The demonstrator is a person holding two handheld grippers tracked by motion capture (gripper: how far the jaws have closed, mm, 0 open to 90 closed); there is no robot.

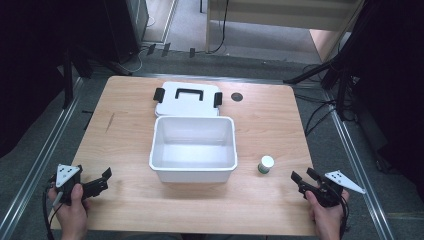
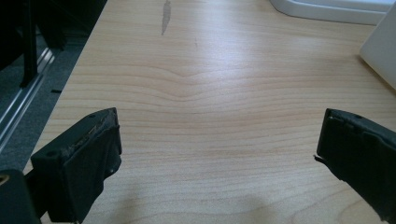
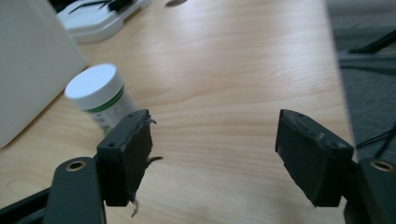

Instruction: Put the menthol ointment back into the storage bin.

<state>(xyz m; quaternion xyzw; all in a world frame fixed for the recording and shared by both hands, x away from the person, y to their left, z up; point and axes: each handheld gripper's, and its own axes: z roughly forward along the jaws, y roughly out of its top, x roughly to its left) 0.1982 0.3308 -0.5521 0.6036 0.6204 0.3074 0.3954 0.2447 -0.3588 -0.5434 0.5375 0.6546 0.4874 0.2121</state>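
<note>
While both hands rest at near edge of bench, nothing gripped: left gripper at near-left corner, jaws wide, empty; right gripper at near-right corner, jaws wide, empty. Small white-capped jar just ahead of right gripper, beside open white box at centre. Lid behind box, toward far edge. Judgement: start stage; likely next, right jaws straddle jar upright, close, lift into box.

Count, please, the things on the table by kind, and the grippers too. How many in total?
Open white box: 1
White lid with black handle and clips: 1
Small jar with white cap: 1
Dark round spot on the table, cannot tell what: 1
Grippers, left and right, both open: 2
Total: 6
</note>
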